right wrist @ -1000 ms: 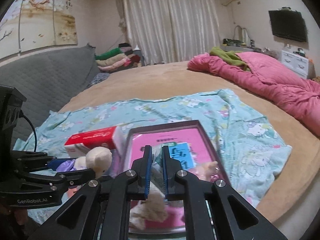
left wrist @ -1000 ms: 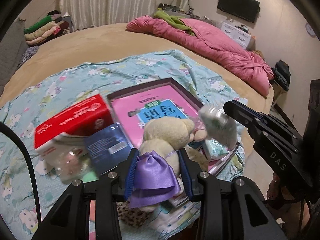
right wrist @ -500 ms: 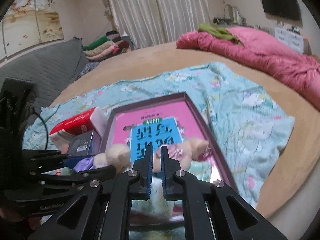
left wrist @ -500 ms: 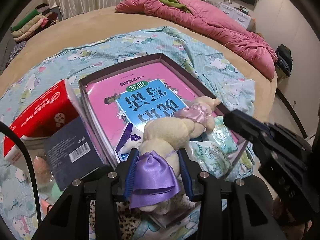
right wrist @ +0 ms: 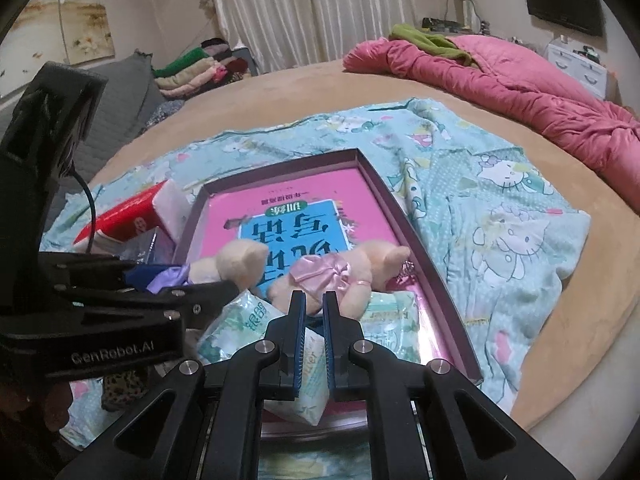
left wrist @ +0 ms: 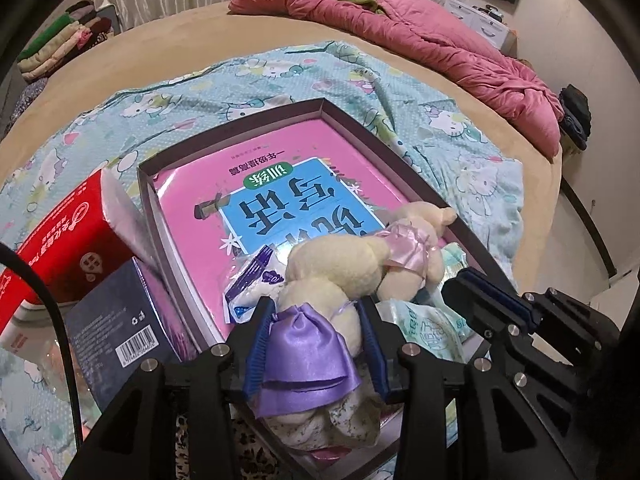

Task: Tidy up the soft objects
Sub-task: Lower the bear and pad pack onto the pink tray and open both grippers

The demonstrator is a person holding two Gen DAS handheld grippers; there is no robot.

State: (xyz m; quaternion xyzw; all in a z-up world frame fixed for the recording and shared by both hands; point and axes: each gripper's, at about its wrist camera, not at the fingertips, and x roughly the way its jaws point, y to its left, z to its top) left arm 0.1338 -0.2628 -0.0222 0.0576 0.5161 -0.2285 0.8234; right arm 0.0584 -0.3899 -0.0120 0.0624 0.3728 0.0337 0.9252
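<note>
My left gripper point(left wrist: 316, 308) is shut on a cream plush toy point(left wrist: 332, 272) with a purple satin skirt, held low over the near end of a shallow purple box point(left wrist: 360, 136). A second cream plush with a pink bow point(left wrist: 412, 240) lies in the box on a pink book point(left wrist: 256, 192). Green tissue packs point(left wrist: 424, 324) lie beside it. In the right wrist view my right gripper point(right wrist: 314, 304) is nearly closed with a narrow gap, just behind the pink-bow plush point(right wrist: 340, 272), over a tissue pack point(right wrist: 248, 320). It holds nothing.
A red tissue box point(left wrist: 68, 236) and a dark blue carton point(left wrist: 116, 320) sit left of the purple box on a Hello Kitty sheet point(left wrist: 460, 148). A pink quilt point(left wrist: 420, 36) lies at the far side of the round bed. Folded clothes point(right wrist: 192, 68) are stacked far left.
My left gripper has carried the purple-skirt plush forward and down over the box. My right gripper has let go of a tissue pack, which now lies in the box.
</note>
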